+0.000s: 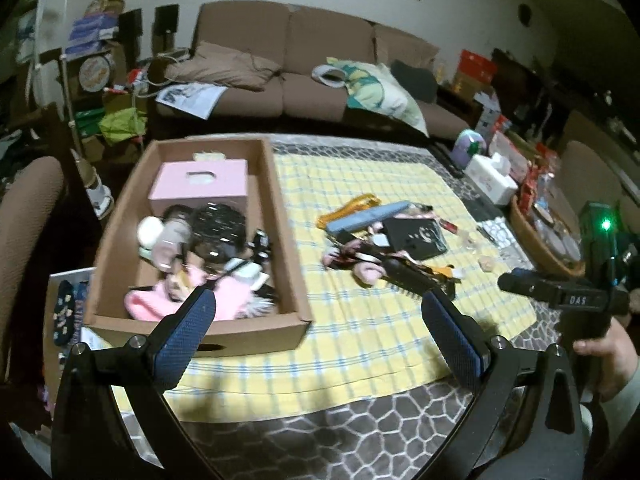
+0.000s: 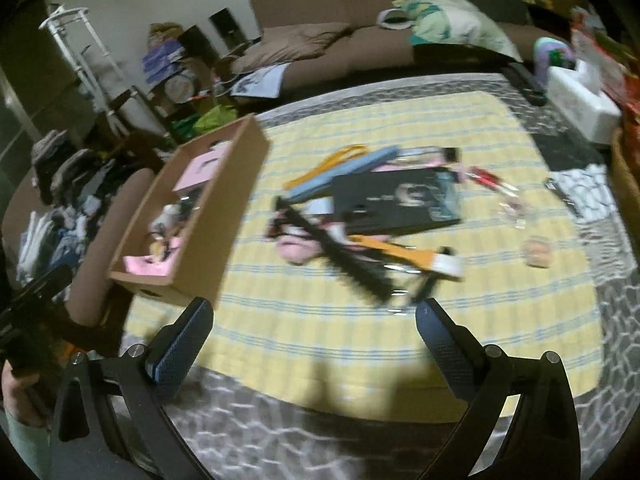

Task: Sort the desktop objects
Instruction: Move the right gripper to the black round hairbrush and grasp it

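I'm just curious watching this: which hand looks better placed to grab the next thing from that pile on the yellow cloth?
Probably the right. The right gripper is open and faces the pile head-on, while the left gripper, also open and empty, sits nearer the cardboard box.

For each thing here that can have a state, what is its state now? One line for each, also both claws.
left claw: open, nothing between its fingers
right claw: open, holds nothing
cardboard box: open on top, partly filled with a pink box and soft things
pile of objects: loose on the yellow checked cloth, not yet sorted
white tissue box: a tissue sticks out on top
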The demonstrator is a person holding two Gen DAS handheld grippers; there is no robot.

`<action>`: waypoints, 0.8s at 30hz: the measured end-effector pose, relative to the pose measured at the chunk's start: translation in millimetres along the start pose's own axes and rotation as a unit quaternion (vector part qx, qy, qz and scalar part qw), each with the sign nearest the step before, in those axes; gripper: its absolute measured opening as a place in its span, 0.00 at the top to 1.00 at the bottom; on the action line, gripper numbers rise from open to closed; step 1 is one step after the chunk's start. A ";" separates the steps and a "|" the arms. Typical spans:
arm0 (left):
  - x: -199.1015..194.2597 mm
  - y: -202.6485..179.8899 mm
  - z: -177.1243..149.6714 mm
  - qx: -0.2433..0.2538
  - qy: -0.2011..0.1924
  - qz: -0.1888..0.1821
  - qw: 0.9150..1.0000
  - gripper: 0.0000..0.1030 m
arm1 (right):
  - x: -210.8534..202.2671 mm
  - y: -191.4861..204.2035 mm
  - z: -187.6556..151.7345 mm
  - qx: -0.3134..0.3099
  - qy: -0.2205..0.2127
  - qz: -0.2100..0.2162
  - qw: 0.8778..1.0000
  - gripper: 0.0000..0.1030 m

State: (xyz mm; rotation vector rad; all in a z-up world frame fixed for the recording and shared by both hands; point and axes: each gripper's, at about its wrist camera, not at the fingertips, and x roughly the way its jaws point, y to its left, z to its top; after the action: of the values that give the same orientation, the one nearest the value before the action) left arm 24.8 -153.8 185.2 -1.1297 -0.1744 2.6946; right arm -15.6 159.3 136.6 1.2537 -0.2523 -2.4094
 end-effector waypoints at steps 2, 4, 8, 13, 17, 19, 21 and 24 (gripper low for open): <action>12.2 -10.6 -3.2 0.004 0.008 -0.006 1.000 0.00 | -3.4 -20.7 -2.1 0.002 -0.006 -0.021 1.000 0.00; 26.0 -22.0 -6.7 0.007 0.016 -0.013 1.000 0.00 | -4.5 -35.9 -4.7 0.004 -0.007 -0.036 0.999 0.00; 50.8 -40.5 -14.7 0.010 0.029 -0.021 0.999 0.00 | -2.2 -61.6 -11.0 0.009 -0.013 -0.062 0.998 0.00; 86.0 -60.9 -30.2 0.015 0.055 -0.034 0.998 0.00 | 12.3 -80.3 -15.3 0.020 -0.021 -0.076 0.997 0.00; 108.0 -70.8 -47.6 0.026 0.072 -0.043 0.996 0.00 | 30.5 -72.7 -18.2 -0.012 -0.031 -0.078 0.996 0.00; 114.3 -69.7 -55.1 0.030 0.075 -0.045 0.996 0.00 | 43.6 -61.0 -19.8 -0.052 -0.029 -0.075 0.995 0.00; 118.6 -65.3 -62.0 0.027 0.078 -0.051 0.995 0.00 | 57.1 -46.4 -22.5 -0.099 -0.022 -0.070 0.992 0.02; 123.7 -56.6 -68.8 0.013 0.081 -0.060 0.995 0.00 | 78.8 -27.0 -25.1 -0.155 -0.004 -0.065 0.986 0.13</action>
State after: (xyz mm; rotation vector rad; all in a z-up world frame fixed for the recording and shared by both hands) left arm -2.0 -67.2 62.5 -1.2798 -0.1729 2.4815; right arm -42.8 149.9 54.5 1.1475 0.2020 -2.4428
